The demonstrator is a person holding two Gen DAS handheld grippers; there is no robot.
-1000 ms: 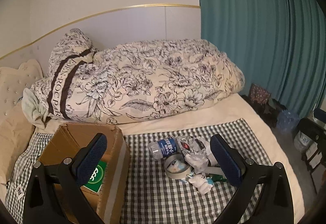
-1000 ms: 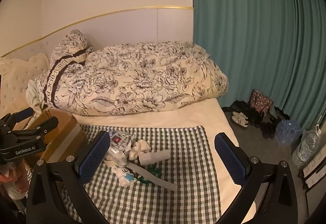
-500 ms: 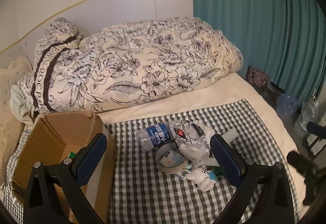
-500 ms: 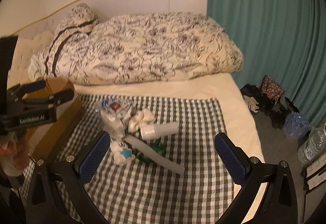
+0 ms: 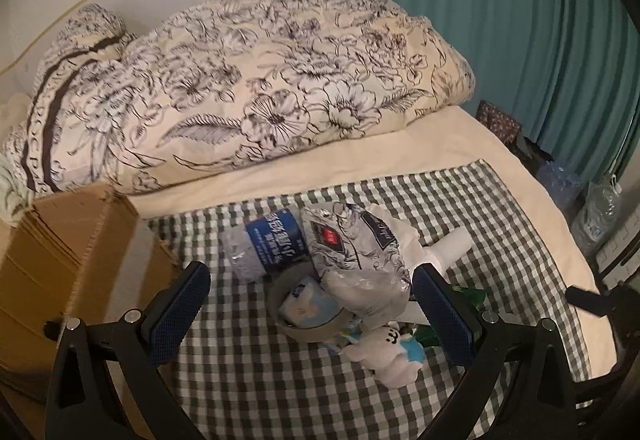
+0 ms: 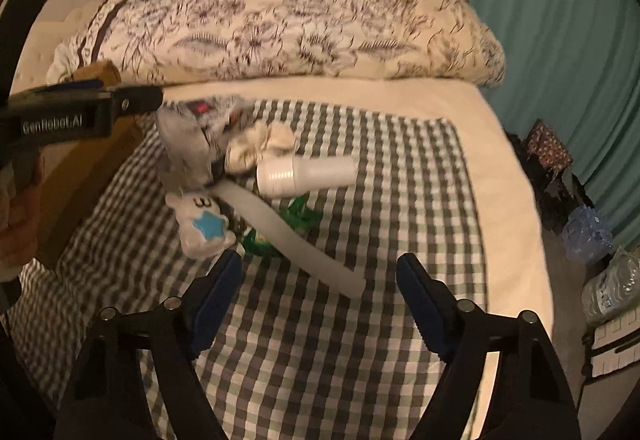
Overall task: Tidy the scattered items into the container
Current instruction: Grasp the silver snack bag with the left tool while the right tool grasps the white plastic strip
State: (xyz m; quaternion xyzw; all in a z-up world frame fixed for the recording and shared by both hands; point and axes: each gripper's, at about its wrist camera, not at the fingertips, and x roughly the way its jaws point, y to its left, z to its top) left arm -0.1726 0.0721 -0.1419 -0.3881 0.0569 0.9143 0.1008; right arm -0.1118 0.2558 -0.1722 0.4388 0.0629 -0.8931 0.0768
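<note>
Both claws sank; only left view shows water bottle [image 5: 267, 244]

On the bed, a checked cloth [image 5: 460, 208] lies in front of a bunched quilt [image 5: 248, 80], and a cardboard box [image 5: 68, 252] stands at the cloth's left edge. In the left wrist view a heap sits mid-cloth: a water bottle [image 5: 266, 244] lies at the back left, a crumpled bag [image 5: 352, 244] just right of it, a tape roll [image 5: 304, 320] in front of both, and a plush toy [image 5: 390, 356] nearest the camera. In the right wrist view a cup stack [image 6: 304, 174] lies right of the heap with a flat strip [image 6: 292, 236] running in front of it, and bottles stand on the floor [image 6: 560, 260] right of the bed.
</note>
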